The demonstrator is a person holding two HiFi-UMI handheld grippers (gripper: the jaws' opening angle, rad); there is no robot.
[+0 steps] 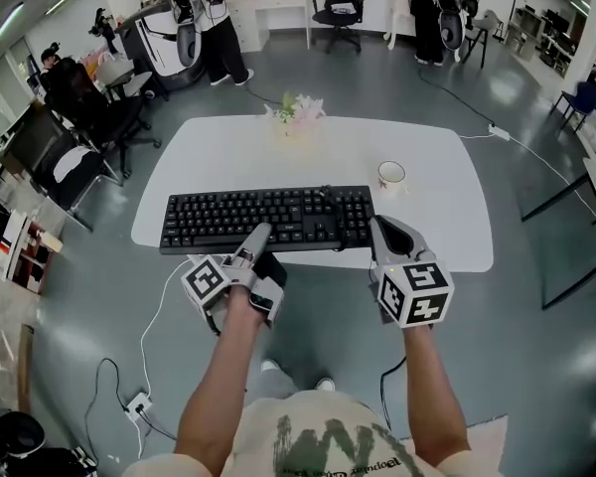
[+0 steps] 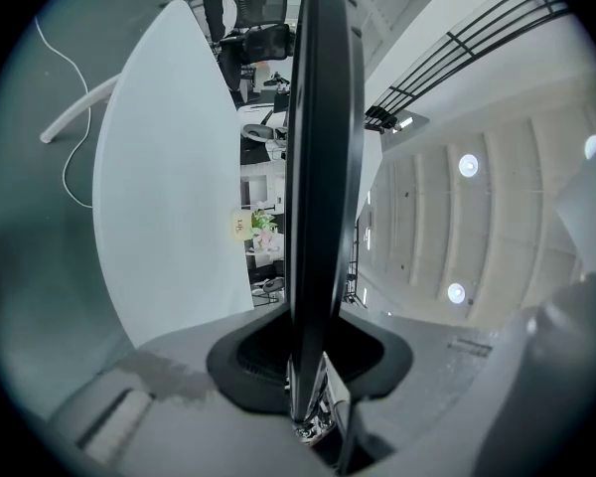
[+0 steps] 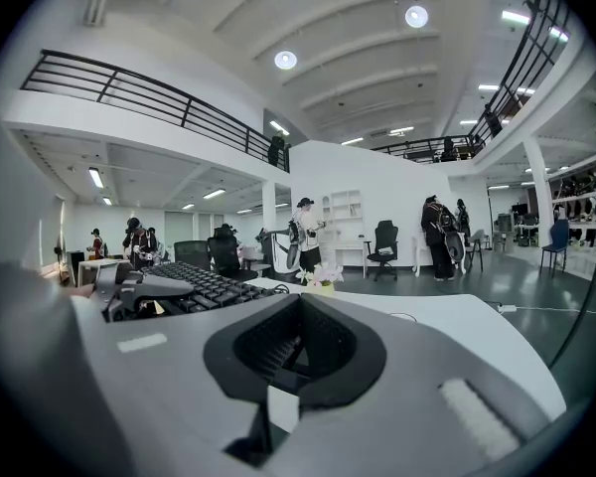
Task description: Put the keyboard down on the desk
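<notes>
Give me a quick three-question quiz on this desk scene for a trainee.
1. True or false: the cup stands on the keyboard.
2. Which gripper's fingers clamp the keyboard: A left, B right, C neither?
3. Fill in: the flowers sit at the desk's ____ edge.
Key: 1 false, the cup stands on the desk, apart from the keyboard; 2 A, the left gripper; 3 far.
</notes>
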